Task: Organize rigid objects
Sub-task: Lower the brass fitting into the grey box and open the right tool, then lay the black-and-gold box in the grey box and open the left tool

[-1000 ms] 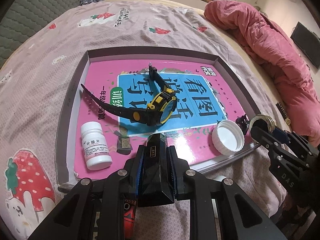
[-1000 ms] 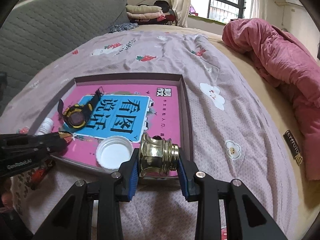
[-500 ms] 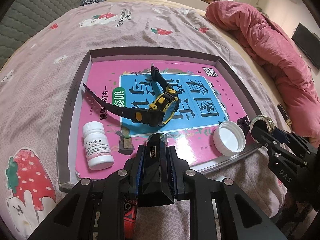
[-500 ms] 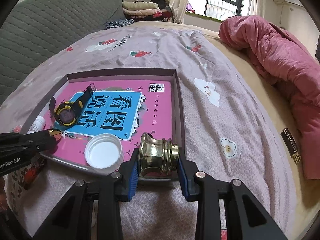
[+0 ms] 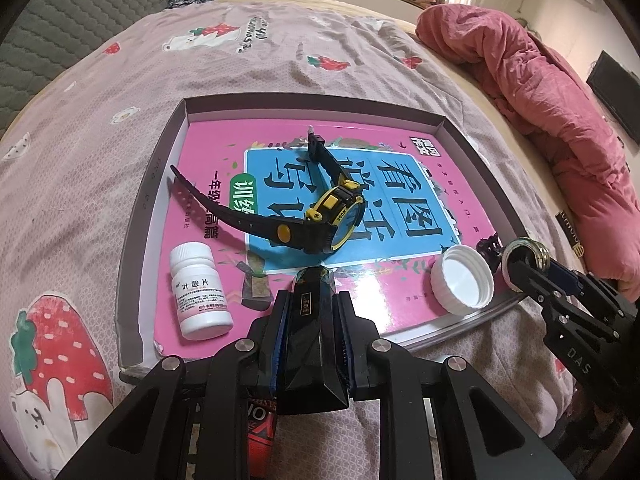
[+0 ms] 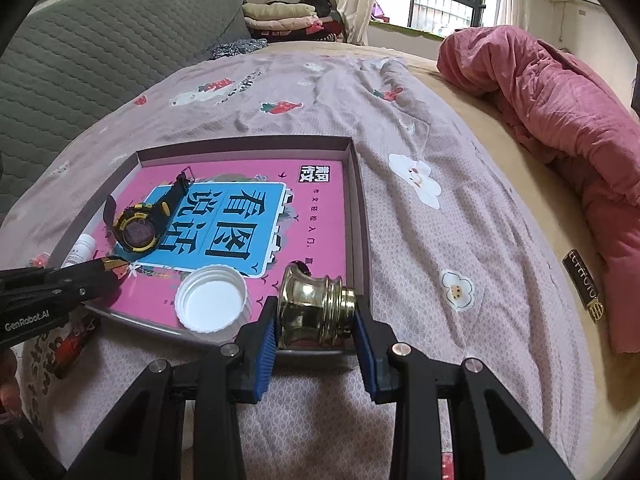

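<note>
A: What has the right gripper [image 6: 314, 320] got?

B: Its blue pads clamp a gold metal fitting [image 6: 316, 306] lying sideways, flared end toward the white cap [image 6: 212, 303], over the tray's [image 6: 358, 208] near corner.

A: And the left gripper [image 5: 310, 332]?

B: Closed on a black faceted block [image 5: 310, 320], long axis pointing ahead at the watch [image 5: 320, 220], above the tray's near edge.
</note>
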The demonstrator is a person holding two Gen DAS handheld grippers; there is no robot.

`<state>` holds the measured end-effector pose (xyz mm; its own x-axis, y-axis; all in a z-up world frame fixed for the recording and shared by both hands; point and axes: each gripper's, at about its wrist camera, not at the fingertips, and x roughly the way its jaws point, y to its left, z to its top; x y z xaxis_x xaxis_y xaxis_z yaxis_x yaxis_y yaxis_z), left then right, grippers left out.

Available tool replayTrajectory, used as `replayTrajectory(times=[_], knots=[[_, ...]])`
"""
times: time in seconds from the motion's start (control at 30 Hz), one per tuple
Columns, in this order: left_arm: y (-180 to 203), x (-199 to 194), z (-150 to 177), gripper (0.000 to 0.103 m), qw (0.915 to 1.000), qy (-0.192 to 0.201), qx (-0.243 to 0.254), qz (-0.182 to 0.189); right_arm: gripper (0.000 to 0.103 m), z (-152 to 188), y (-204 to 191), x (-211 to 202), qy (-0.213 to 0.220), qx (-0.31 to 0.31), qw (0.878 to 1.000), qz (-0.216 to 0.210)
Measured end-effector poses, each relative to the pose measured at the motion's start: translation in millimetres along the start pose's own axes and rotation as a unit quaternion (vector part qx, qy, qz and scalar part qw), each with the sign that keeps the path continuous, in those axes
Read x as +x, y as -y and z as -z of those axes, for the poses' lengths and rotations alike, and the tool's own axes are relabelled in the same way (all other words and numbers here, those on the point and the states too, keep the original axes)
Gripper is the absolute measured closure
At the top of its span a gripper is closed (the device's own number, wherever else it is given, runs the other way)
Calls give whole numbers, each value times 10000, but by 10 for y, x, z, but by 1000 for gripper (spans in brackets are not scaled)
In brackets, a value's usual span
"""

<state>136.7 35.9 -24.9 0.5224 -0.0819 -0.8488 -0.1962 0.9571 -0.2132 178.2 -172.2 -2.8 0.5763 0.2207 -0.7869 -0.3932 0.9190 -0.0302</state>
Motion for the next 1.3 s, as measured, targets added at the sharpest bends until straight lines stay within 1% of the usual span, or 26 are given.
replayTrajectory(times=[0.17,0.27,0.37,0.4,0.47,0.57,0.7,0.93,1.07,1.23,1.3], knots=[[1,0,2,81,10000,-4,-7,6,67,24,-15,-52,62,-18,10000,43],[-4,3,-7,81,10000,-6,-20,-6,63,40,-18,-85,102,-9,9999,-12],[9,6,-13,80,10000,-16,22,-27,62,69,-6,-168,226,18,9997,-7],[16,10,-13,81,10000,-22,27,-26,56,77,2,-189,260,31,9997,20],[38,22,-20,80,10000,-31,33,-17,50,101,48,-264,379,132,9992,40],[75,35,-17,80,10000,-28,80,-33,50,119,142,-345,489,360,9981,-50],[95,38,-14,80,9999,-42,106,-27,50,120,192,-383,525,484,9974,-62],[91,24,-15,79,9999,-55,155,-33,50,148,103,-422,548,342,9978,-126],[45,-7,-11,77,10000,-41,75,20,50,163,101,-482,609,323,9975,-117],[18,-21,-4,75,9999,-52,23,83,50,170,148,-510,608,451,9971,-104],[11,-26,-2,71,9999,-52,-3,95,50,173,148,-516,616,433,9971,-94]])
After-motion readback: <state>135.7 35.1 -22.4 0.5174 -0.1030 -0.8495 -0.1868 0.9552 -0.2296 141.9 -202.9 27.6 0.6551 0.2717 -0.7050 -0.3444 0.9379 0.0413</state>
